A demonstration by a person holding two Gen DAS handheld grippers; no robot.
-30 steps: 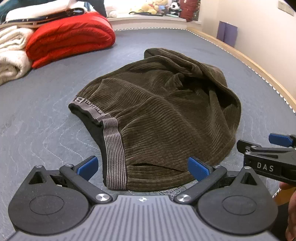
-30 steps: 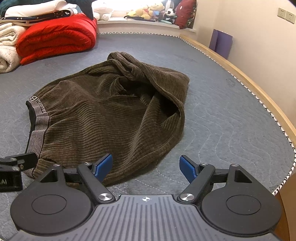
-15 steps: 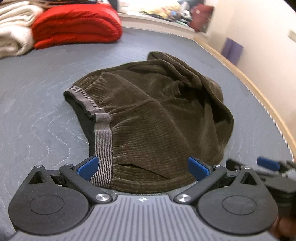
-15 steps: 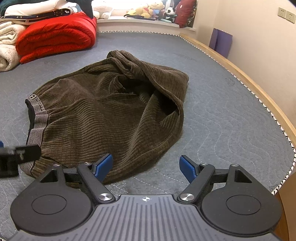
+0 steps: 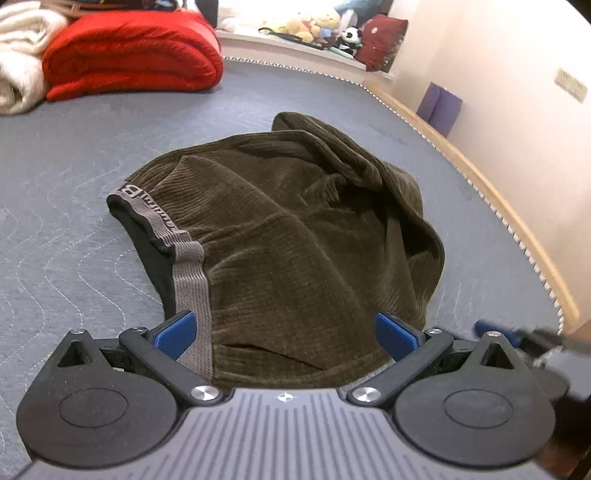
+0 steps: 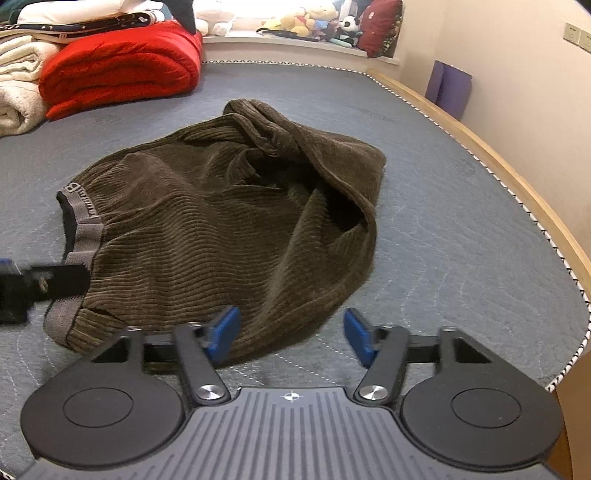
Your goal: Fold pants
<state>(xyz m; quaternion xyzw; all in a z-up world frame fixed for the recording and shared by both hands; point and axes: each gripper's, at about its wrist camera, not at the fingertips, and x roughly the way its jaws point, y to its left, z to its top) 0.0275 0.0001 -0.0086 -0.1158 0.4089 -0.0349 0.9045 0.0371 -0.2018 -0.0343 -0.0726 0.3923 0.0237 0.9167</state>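
Dark olive corduroy pants (image 5: 295, 236) lie bunched in a heap on the grey quilted mattress (image 5: 66, 229), also in the right wrist view (image 6: 221, 229). Their grey elastic waistband (image 5: 188, 273) faces left and toward me. My left gripper (image 5: 284, 334) is open and empty, its blue pads straddling the near edge of the pants by the waistband. My right gripper (image 6: 291, 338) is open and empty, just off the near right edge of the pants. The left gripper shows blurred at the left of the right wrist view (image 6: 33, 284).
A folded red blanket (image 5: 129, 55) and cream blankets (image 5: 18, 66) are stacked at the far left. Soft toys (image 5: 314, 29) line the far sill. The mattress's wooden edge (image 5: 517, 221) and a wall run along the right. A purple item (image 5: 439, 107) leans on the wall.
My left gripper has moved forward over the near edge of the pants. My right gripper has moved closer to the pants and its jaws have narrowed somewhat. The pants lie as before.
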